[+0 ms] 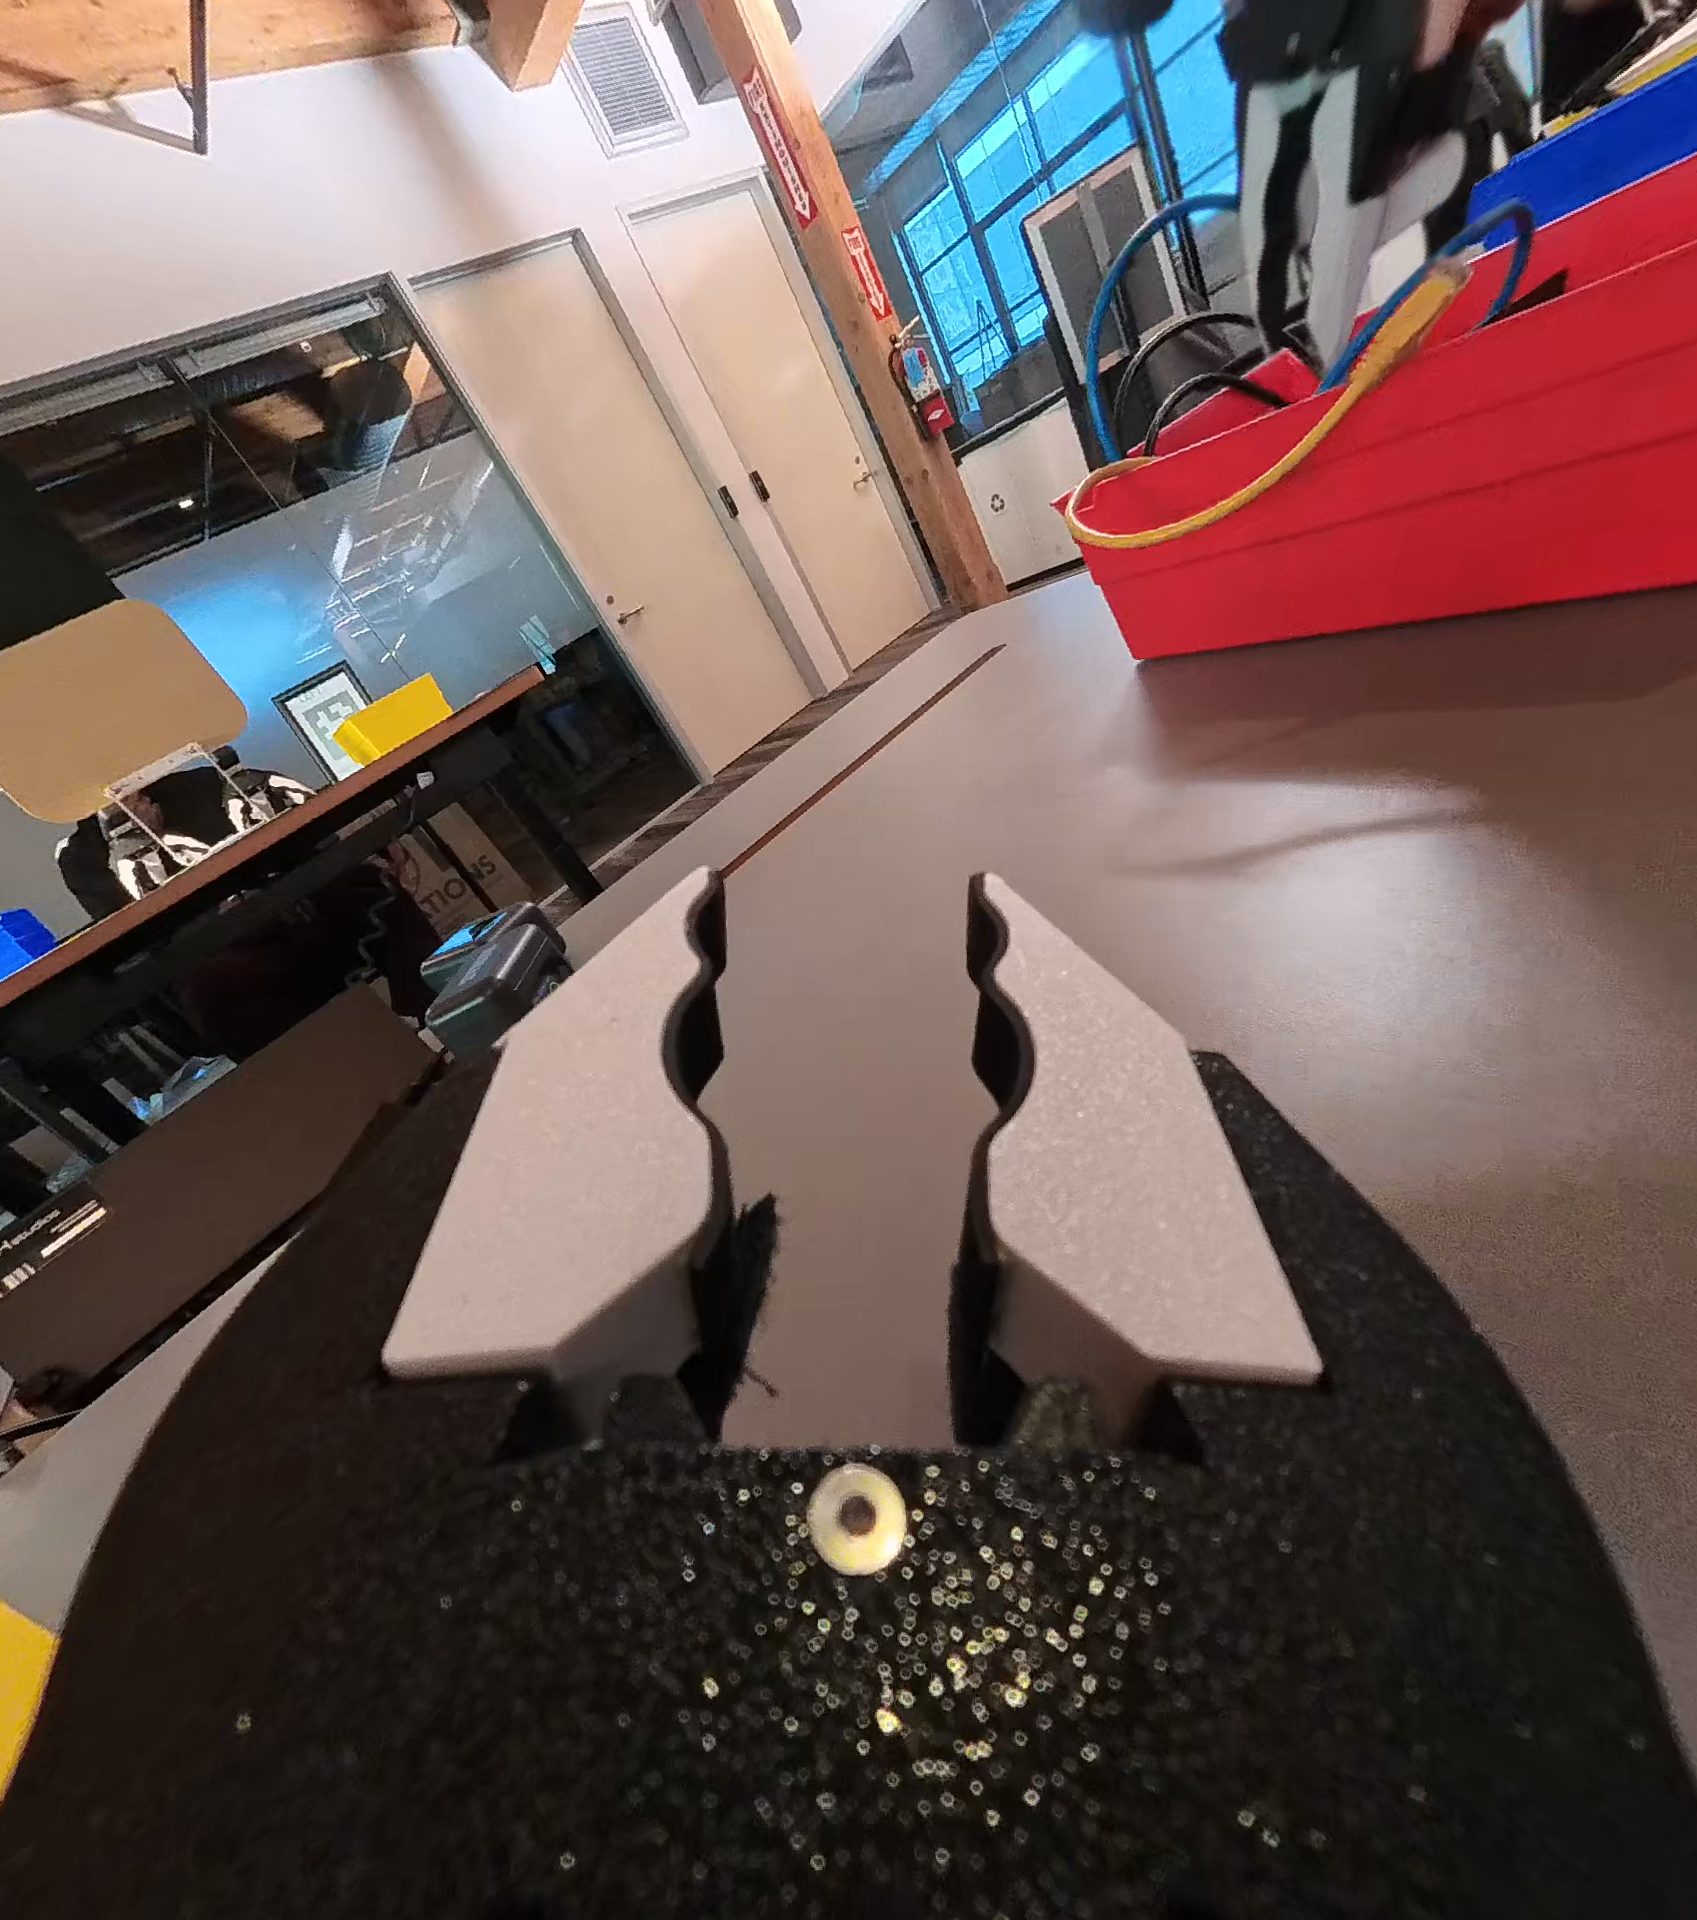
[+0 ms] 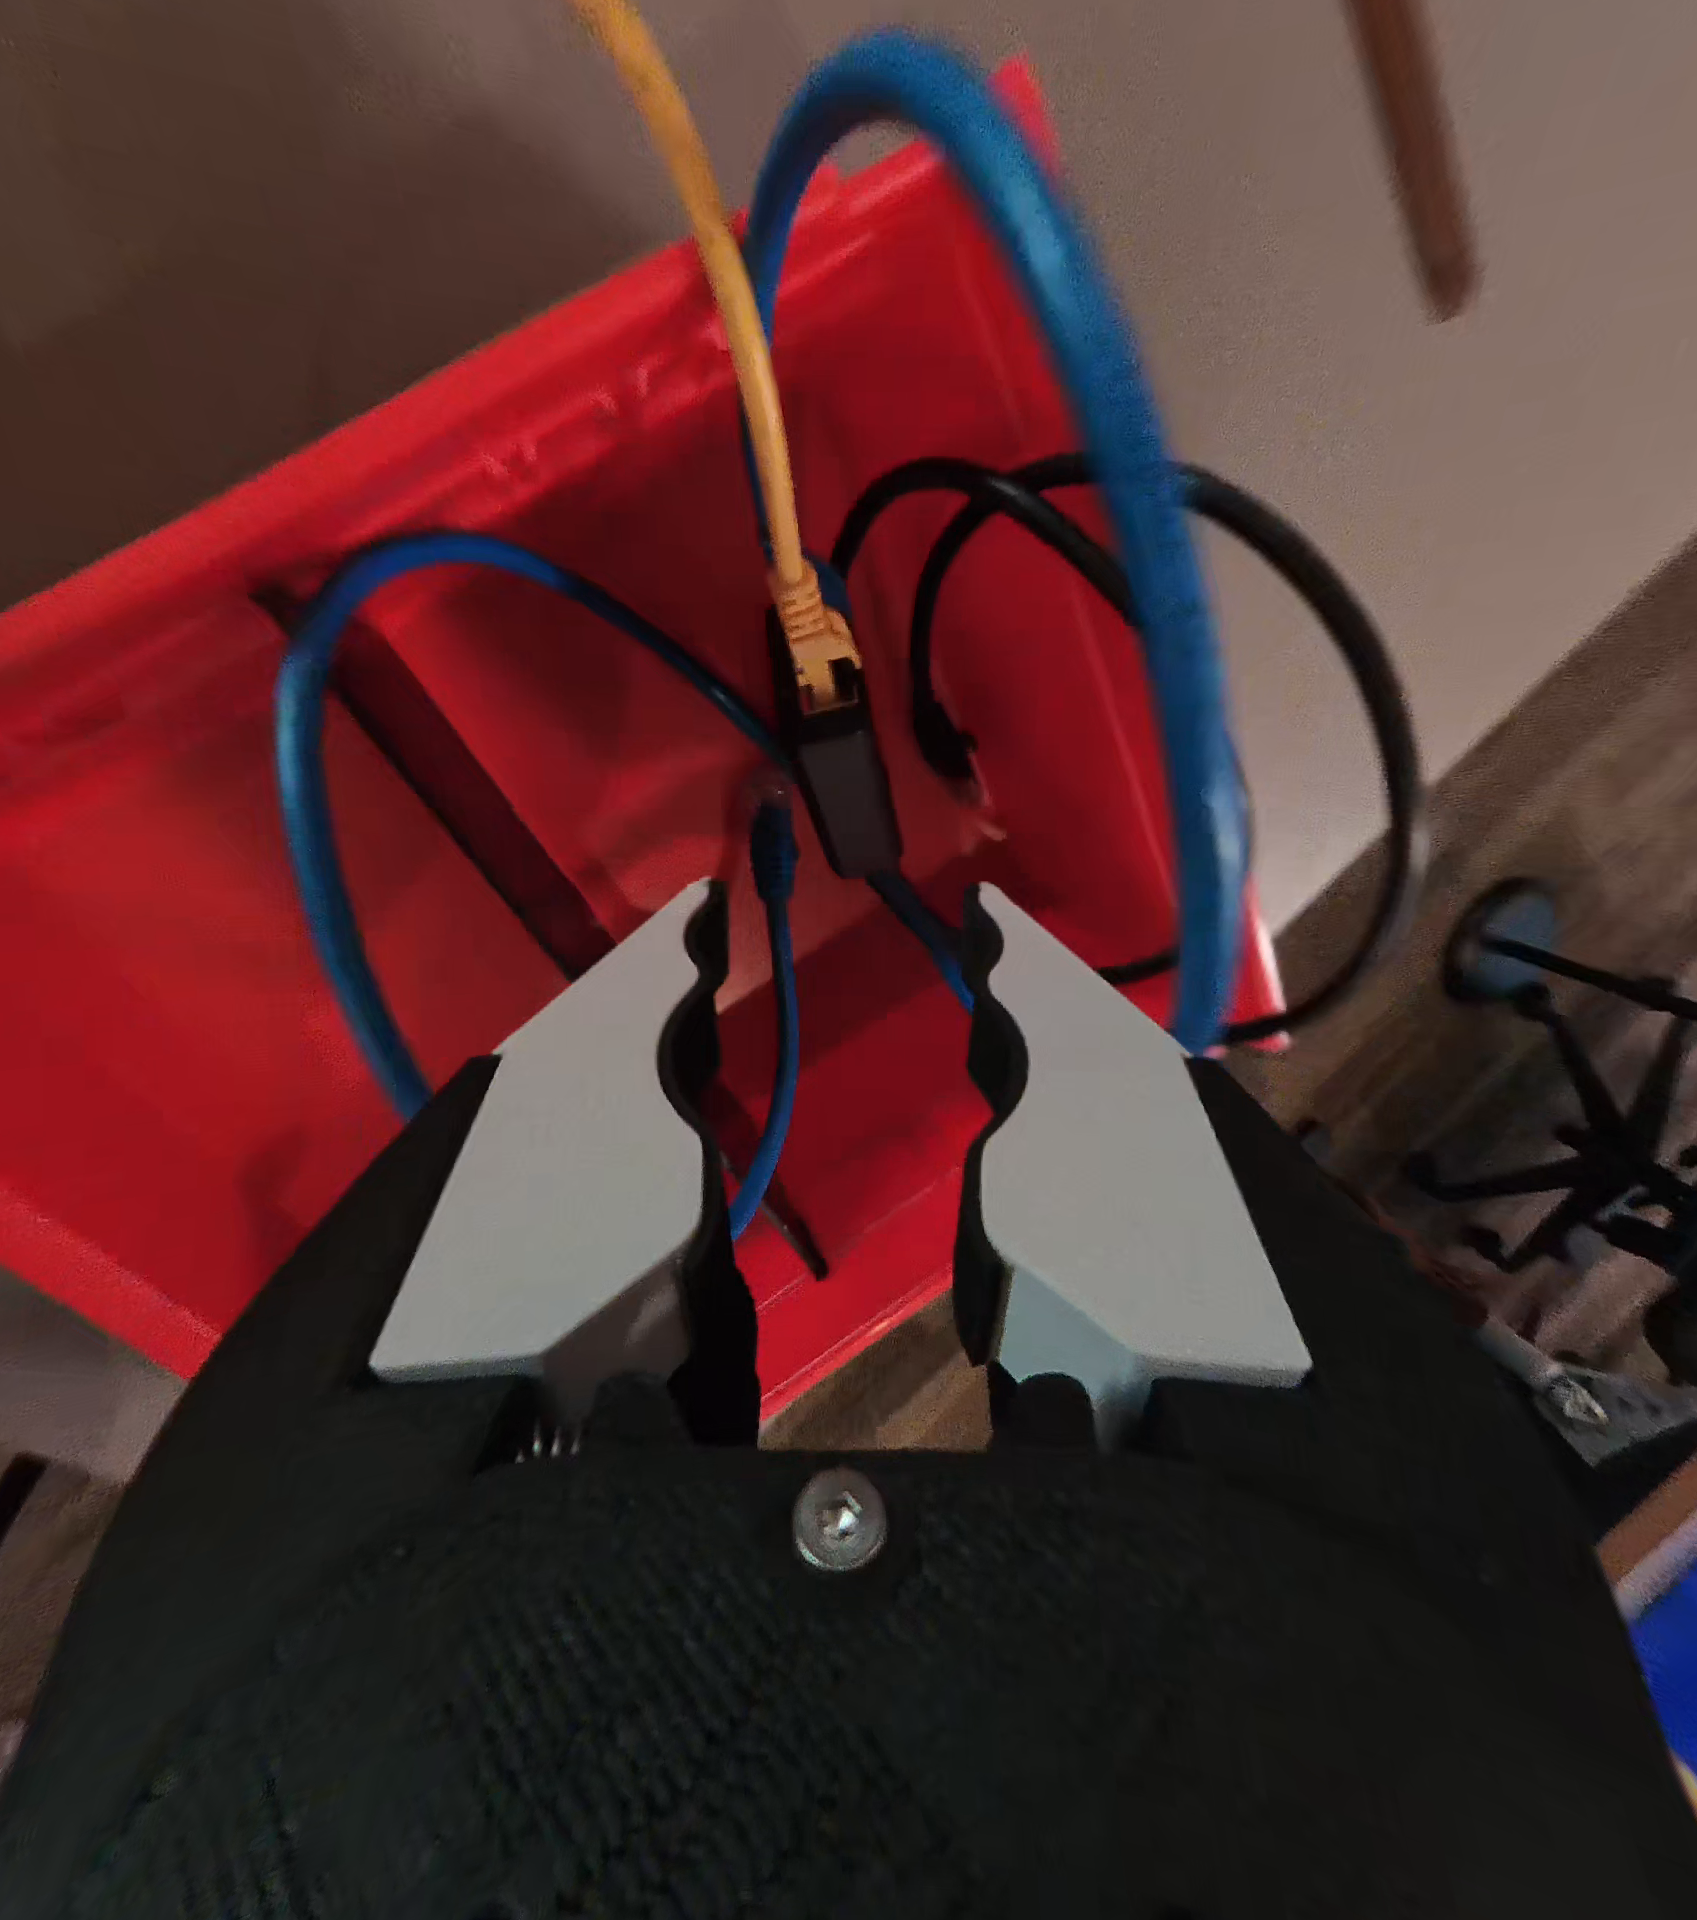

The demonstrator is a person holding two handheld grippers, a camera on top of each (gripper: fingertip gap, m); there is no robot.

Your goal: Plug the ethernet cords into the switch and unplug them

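- Above the red bin [image 2: 148, 935], the right hand-held gripper [image 2: 844, 894] points down at a tangle of cords, its jaws parted to a moderate gap and holding nothing.
- Just beyond its fingertips sits a small black block [image 2: 849, 800], which I take to be the switch of the task; the yellow cord [image 2: 740, 312] has its plug [image 2: 818, 655] seated in the block's upper end.
- A thin blue cord [image 2: 776, 1039] runs up through the gap between the jaws without being pinched; its plug [image 2: 771, 842] lies loose just beside the block. Another blue lead seems to leave the block's lower end, but motion blur makes this uncertain.
- A thick blue cord [image 2: 1114, 436] loops high to the right, and a black cord [image 2: 1343, 644] curls behind it with its plug [image 2: 943, 738] free beside the block.
- Over on the dark tabletop [image 1: 1343, 987], the left hand-held gripper [image 1: 844, 894] rests low, well apart from the bin, jaws apart and empty.
- My reading: one cord is in and the step in hand is reaching for a plug, either the seated yellow one to pull it or the loose blue one to insert it; I cannot tell which.
- Either move calls for closing squarely on the plug body rather than the cord. The block looks light and unsecured, so the idle left tool would likely need to come over and steady it.
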